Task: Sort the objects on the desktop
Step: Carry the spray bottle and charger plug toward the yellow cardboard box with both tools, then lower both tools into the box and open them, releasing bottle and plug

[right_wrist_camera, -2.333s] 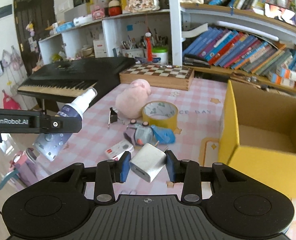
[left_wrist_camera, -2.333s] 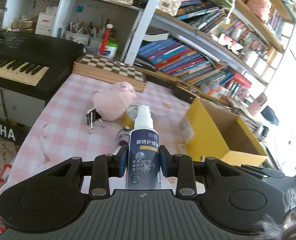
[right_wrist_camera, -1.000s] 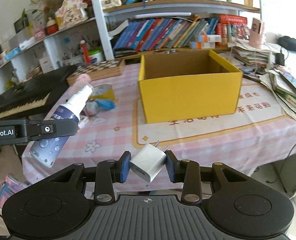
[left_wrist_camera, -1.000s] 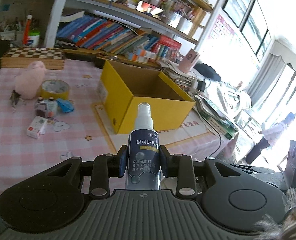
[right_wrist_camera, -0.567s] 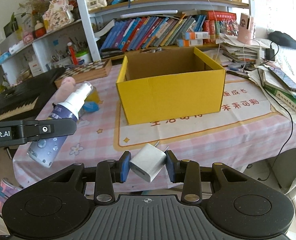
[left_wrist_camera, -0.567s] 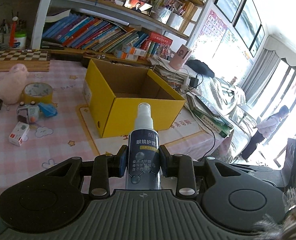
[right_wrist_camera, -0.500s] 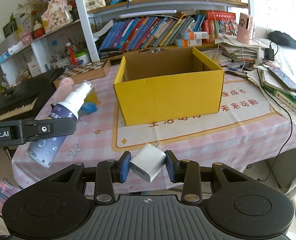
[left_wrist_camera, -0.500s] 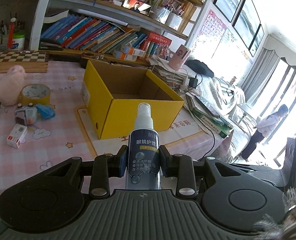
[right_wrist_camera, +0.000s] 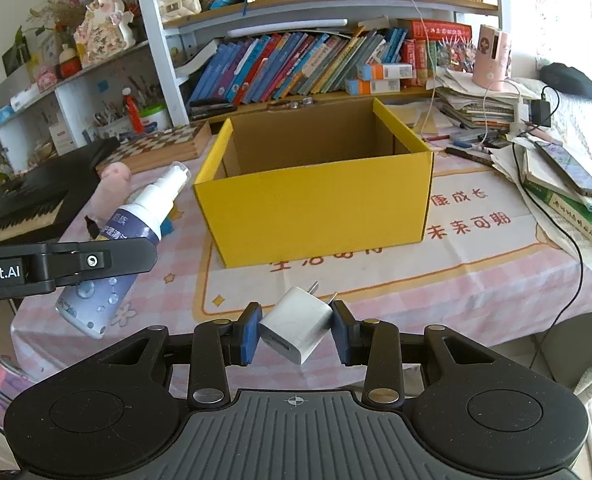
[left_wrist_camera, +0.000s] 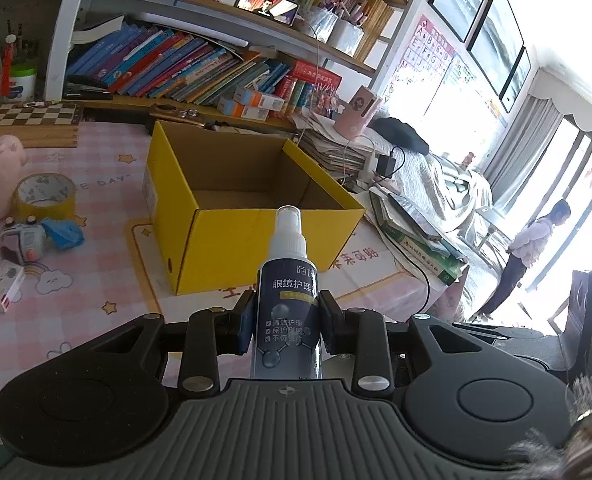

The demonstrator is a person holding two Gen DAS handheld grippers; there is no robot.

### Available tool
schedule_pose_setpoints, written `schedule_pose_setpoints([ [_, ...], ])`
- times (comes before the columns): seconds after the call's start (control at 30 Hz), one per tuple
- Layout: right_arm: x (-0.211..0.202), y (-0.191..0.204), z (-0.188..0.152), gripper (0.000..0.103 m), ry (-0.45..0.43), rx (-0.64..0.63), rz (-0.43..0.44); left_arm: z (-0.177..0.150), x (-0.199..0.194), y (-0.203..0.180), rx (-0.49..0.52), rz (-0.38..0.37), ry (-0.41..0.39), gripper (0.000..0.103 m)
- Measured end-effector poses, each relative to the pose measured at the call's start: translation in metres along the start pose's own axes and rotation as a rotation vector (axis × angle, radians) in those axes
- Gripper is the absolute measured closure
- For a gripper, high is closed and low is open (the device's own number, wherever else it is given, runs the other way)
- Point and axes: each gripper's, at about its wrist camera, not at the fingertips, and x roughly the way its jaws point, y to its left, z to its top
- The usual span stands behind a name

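The left gripper (left_wrist_camera: 287, 322) pinches a dark blue spray bottle (left_wrist_camera: 287, 312) upright at lower centre of its view, its white nozzle overlapping the near wall of the open yellow cardboard box (left_wrist_camera: 232, 236). The right gripper (right_wrist_camera: 296, 330) clamps a white charger plug (right_wrist_camera: 296, 330), tilted, prongs pointing toward the box, which sits on the pink checked table (right_wrist_camera: 496, 280) at frame centre.
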Motion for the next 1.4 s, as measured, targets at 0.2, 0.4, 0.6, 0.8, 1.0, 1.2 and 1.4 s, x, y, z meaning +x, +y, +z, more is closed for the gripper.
schedule_pose_setpoints([
  [0.2, 0.009, -0.014, 0.012, 0.066, -0.003, -0.001, 0.016, 0.012, 0.02, -0.01, 0.008, 0.01, 0.007, 0.073],
  [0.4, 0.022, -0.03, 0.024, 0.066, 0.003, -0.012, 0.038, 0.021, 0.04, -0.017, 0.002, 0.027, 0.014, 0.073],
  [0.6, 0.034, -0.046, 0.038, 0.066, -0.004, -0.045, 0.065, 0.033, 0.059, -0.024, -0.008, 0.046, 0.008, 0.073],
  [0.8, 0.043, -0.059, 0.064, 0.066, -0.045, -0.094, 0.103, 0.057, 0.074, -0.032, -0.006, 0.067, -0.036, 0.073],
  [1.0, 0.056, -0.073, 0.101, 0.066, -0.107, -0.162, 0.149, 0.089, 0.09, -0.035, 0.02, 0.093, -0.076, 0.073],
  [1.2, 0.082, -0.072, 0.138, 0.066, -0.142, -0.352, 0.186, 0.122, 0.121, -0.031, 0.065, 0.124, -0.077, 0.073],
  [1.4, 0.132, -0.063, 0.159, 0.066, -0.08, -0.545, 0.21, 0.144, 0.17, -0.013, 0.073, 0.184, -0.005, 0.073],
])
